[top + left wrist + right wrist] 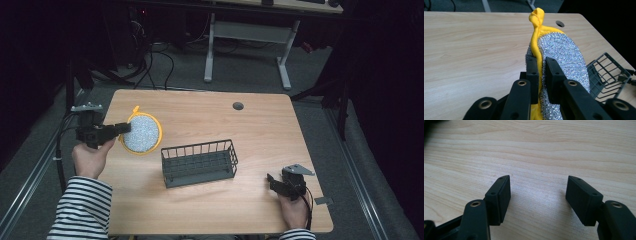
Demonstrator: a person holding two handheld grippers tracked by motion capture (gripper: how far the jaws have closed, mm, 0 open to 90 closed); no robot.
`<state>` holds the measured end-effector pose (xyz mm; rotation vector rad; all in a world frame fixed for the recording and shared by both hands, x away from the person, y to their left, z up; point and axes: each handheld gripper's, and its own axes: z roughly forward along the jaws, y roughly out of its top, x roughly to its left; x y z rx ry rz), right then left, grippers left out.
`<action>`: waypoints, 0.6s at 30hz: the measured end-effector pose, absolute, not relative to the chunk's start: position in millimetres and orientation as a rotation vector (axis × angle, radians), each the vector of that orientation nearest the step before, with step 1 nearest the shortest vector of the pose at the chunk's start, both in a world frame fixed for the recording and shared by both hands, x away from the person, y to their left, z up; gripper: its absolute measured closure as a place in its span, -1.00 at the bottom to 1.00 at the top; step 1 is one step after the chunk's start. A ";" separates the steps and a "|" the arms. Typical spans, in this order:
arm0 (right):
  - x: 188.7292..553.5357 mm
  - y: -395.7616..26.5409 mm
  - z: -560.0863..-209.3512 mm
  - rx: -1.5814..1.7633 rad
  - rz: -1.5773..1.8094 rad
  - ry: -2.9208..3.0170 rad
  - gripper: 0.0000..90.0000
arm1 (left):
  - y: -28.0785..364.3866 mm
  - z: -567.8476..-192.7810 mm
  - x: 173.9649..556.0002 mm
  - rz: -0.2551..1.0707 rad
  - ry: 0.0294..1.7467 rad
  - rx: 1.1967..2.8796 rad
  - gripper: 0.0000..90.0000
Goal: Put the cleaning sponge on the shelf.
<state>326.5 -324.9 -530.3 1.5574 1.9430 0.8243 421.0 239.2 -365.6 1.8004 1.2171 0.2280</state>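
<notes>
Gripping the round silver scouring pad by its yellow rim, the left gripper holds it on edge above the left part of the light wooden table, its jaws pinched on the yellow edging with the pad's knotted yellow loop pointing away from them. A dark wire basket stands near the table's middle, to the right of the pad, and a round cable hole sits toward the far edge. At the near right corner the right gripper rests low over bare wood with its jaws wide apart and nothing between them, while grey carpet, trailing cables and the white legs of another desk fill the dim room beyond.
</notes>
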 end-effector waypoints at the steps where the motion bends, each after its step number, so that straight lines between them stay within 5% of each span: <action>1: 326.5 -324.9 -530.4 1.557 0.826 1.942 -0.18 | 235.6 -363.1 420.4 0.228 1.205 1.805 0.84; 18: 326.5 -324.9 -530.3 1.558 0.824 1.942 -0.18 | 180.1 -353.0 416.7 0.206 1.063 1.890 0.84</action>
